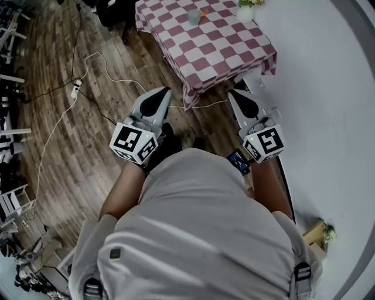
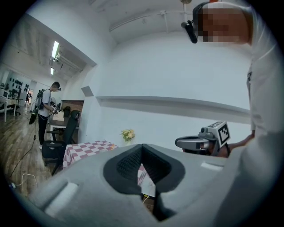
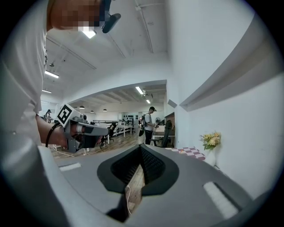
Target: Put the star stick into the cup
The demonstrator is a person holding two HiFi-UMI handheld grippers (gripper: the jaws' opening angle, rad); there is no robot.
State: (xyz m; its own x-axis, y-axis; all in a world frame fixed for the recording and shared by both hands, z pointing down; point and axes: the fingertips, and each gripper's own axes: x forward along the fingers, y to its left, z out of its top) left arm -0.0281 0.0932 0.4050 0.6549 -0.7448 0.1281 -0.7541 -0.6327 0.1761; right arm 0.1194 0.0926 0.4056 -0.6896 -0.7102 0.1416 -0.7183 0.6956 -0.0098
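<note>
A pale green cup (image 1: 194,16) stands on the table with the red-and-white checked cloth (image 1: 222,53), far ahead of me. A small orange thing (image 1: 204,12), perhaps the star stick, shows right beside the cup; it is too small to tell whether it is in the cup. My left gripper (image 1: 167,91) and right gripper (image 1: 233,92) are held close to my body over the floor, short of the table. Both are shut with nothing between the jaws. The same closed tips show in the left gripper view (image 2: 142,146) and the right gripper view (image 3: 141,147).
A white vase of flowers (image 1: 246,9) stands on the table's far right corner. White cables and a power strip (image 1: 76,88) lie on the wooden floor at left. A white wall (image 1: 328,88) runs along the right. A person (image 2: 44,111) stands by an office chair (image 2: 57,142) far back.
</note>
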